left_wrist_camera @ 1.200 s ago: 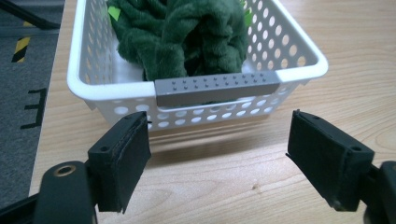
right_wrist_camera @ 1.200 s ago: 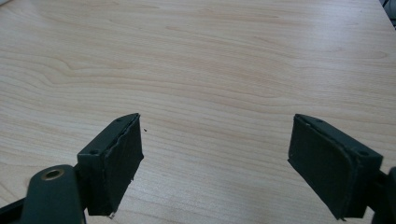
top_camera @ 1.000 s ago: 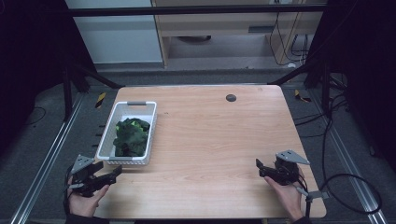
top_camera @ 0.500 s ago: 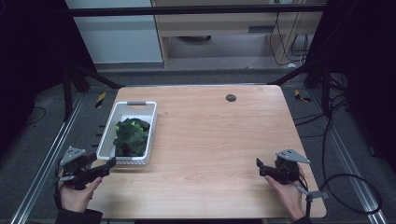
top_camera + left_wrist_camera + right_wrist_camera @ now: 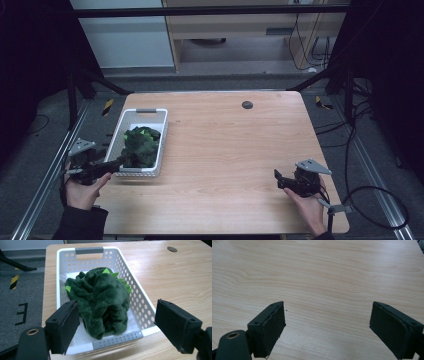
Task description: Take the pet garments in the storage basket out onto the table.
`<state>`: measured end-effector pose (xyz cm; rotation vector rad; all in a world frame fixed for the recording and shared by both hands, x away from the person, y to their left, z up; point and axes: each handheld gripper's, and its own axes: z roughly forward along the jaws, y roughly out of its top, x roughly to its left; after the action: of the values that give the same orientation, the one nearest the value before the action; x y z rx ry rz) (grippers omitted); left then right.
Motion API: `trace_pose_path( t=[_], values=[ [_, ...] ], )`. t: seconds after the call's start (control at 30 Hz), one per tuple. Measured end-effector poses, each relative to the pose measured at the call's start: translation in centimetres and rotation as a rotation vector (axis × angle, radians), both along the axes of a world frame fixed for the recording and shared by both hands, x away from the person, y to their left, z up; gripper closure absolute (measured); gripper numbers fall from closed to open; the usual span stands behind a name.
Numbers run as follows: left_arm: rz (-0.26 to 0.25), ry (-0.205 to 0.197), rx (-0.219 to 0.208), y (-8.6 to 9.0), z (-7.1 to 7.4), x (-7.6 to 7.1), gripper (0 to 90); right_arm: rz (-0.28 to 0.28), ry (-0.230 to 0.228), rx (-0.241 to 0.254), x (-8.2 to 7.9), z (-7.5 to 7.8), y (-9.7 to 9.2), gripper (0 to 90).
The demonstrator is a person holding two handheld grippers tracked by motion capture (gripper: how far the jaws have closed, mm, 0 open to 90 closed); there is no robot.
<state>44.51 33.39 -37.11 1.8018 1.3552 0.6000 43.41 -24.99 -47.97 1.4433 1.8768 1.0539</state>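
Lower left of the high view: left gripper (image 5: 117, 161), jaws spread wide, aimed at the near end of the basket, seemingly lined up to reach in.
Basket (image 5: 146, 307): white, perforated, at the table's left edge.
Plush toy (image 5: 103, 300): dark green with light green spikes, crumpled inside the basket.
Lower right: right gripper (image 5: 278, 178), jaws wide, holding nothing, low over bare table (image 5: 332, 277), apparently waiting.

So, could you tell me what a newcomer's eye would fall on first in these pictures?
Probably the dark green plush toy heaped in the white perforated basket at the table's left. Next, the left tongs, open and aimed at the basket's near end, while the right tongs hang open over bare wood.
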Motion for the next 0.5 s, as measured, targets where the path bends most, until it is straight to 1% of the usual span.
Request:
trace_pose_path(
  t=[0.03,0.2,0.37,0.47,0.5],
  values=[
    [0.000,0.000,0.000,0.0,0.0,0.0,18.8,0.000,0.000,0.000,0.0,0.0,0.0,12.9],
    [-0.009,0.018,0.012,-0.3,0.7,1.4,19.0,0.006,0.003,-0.008,0.1,-0.1,0.0,12.9],
    [-0.023,0.030,0.042,-0.6,1.4,2.6,19.0,0.012,0.005,-0.011,0.1,-0.1,0.1,13.0],
    [-0.025,0.040,0.049,-0.7,1.9,3.6,19.0,0.014,0.010,-0.011,0.1,-0.1,0.1,13.0],
    [-0.025,0.040,0.049,-0.7,1.9,3.6,19.0,0.014,0.010,-0.011,0.1,-0.1,0.1,13.0]
  ],
)
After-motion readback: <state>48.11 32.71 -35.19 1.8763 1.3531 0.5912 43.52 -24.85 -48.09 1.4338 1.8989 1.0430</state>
